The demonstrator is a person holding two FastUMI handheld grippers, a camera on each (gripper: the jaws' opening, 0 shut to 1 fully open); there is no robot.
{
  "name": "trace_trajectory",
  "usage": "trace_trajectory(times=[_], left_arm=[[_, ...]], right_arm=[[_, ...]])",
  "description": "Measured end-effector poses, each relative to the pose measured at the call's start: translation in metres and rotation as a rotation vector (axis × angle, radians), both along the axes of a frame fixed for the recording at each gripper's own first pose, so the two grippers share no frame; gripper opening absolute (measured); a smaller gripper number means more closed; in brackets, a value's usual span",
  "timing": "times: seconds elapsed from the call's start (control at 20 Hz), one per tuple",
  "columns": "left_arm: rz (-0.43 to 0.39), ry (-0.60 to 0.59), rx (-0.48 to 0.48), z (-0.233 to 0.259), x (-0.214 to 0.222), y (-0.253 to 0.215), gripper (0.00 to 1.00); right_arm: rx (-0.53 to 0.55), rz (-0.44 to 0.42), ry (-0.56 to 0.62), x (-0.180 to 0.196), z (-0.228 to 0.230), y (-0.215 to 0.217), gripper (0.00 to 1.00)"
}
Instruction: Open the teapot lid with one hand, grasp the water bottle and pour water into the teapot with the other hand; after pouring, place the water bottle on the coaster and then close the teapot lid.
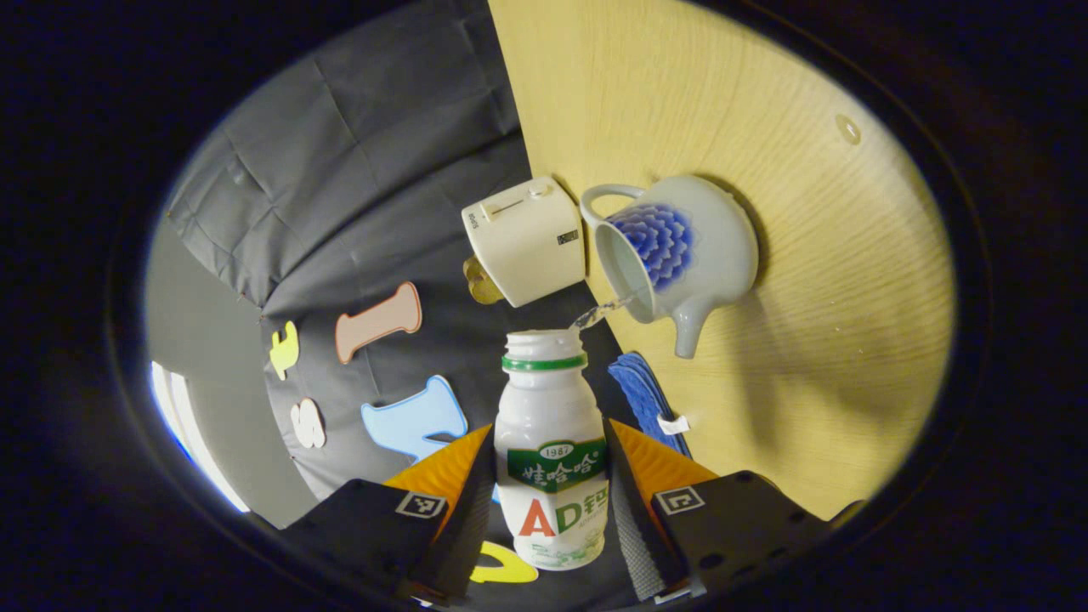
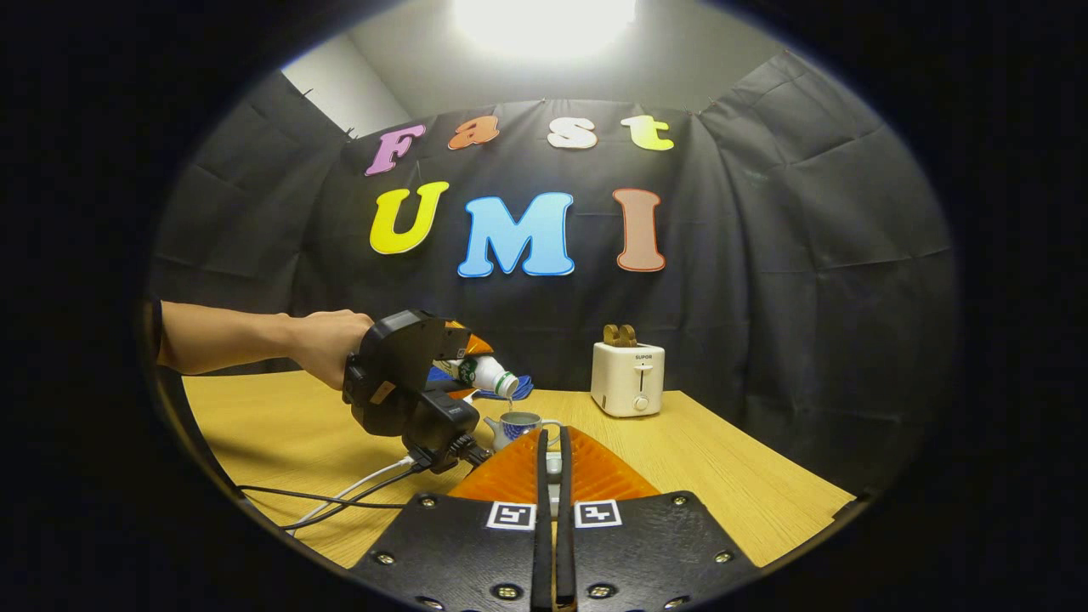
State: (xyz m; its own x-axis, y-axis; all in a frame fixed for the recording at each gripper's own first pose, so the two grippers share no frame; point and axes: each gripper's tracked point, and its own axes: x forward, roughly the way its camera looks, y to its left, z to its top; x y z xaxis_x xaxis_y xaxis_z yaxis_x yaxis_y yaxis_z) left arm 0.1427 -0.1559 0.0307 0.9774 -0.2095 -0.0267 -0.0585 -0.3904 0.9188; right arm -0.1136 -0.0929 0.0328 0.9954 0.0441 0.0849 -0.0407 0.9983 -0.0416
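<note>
My left gripper is shut on a white water bottle with a green neck ring and no cap. The bottle is tipped, and a thin stream of water runs from its mouth into the open top of the pale teapot with a blue flower. In the right gripper view a hand holds that gripper and the bottle above the teapot. My right gripper hangs just in front of the teapot, shut on the pale teapot lid, of which a sliver shows between the fingers.
A cream toaster stands at the back of the wooden table, right of the teapot. A blue coaster lies behind the teapot near the wall. Cables trail over the table's left front.
</note>
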Motion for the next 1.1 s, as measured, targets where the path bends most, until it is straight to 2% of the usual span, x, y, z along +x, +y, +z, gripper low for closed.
trace_trajectory(times=[0.05,0.15,0.25,0.35,0.4,0.45,0.6,0.65,0.7,1.0,1.05,1.1], left_arm=[[-0.004,0.0,0.007,0.001,-0.001,-0.002,0.77],[-0.012,0.002,0.028,0.003,-0.001,-0.006,0.74],[-0.022,-0.006,0.048,0.008,0.0,-0.009,0.8],[-0.027,-0.012,0.066,0.012,-0.001,-0.01,0.8],[-0.029,-0.013,0.073,0.013,0.0,-0.012,0.74],[-0.031,-0.012,0.08,0.014,-0.001,-0.013,0.8],[-0.04,-0.016,0.095,0.016,-0.001,-0.017,0.8],[-0.042,-0.017,0.096,0.016,-0.002,-0.018,0.75],[-0.041,-0.015,0.098,0.016,-0.001,-0.018,0.8],[-0.043,-0.002,0.103,0.011,-0.001,-0.02,0.8],[-0.044,0.003,0.097,0.01,-0.001,-0.02,0.75],[-0.044,0.011,0.089,0.007,-0.001,-0.019,0.74]], right_arm=[[0.0,0.001,0.002,0.001,0.0,0.0,0.02],[0.002,0.001,0.002,0.0,0.0,0.0,0.02],[0.003,-0.003,-0.005,-0.001,0.002,-0.002,0.02],[0.002,-0.003,-0.007,-0.002,0.002,-0.001,0.02],[0.0,-0.005,-0.006,-0.001,0.001,-0.002,0.02],[-0.003,-0.007,-0.004,0.0,0.001,-0.003,0.02],[0.0,-0.013,-0.008,-0.002,0.003,-0.005,0.02],[0.0,-0.014,-0.011,-0.003,0.004,-0.005,0.02],[0.0,-0.015,-0.014,-0.003,0.005,-0.005,0.02],[-0.001,-0.016,-0.021,-0.003,0.006,-0.005,0.02],[-0.001,-0.017,-0.023,-0.004,0.007,-0.006,0.02],[-0.002,-0.019,-0.024,-0.004,0.007,-0.007,0.02]])
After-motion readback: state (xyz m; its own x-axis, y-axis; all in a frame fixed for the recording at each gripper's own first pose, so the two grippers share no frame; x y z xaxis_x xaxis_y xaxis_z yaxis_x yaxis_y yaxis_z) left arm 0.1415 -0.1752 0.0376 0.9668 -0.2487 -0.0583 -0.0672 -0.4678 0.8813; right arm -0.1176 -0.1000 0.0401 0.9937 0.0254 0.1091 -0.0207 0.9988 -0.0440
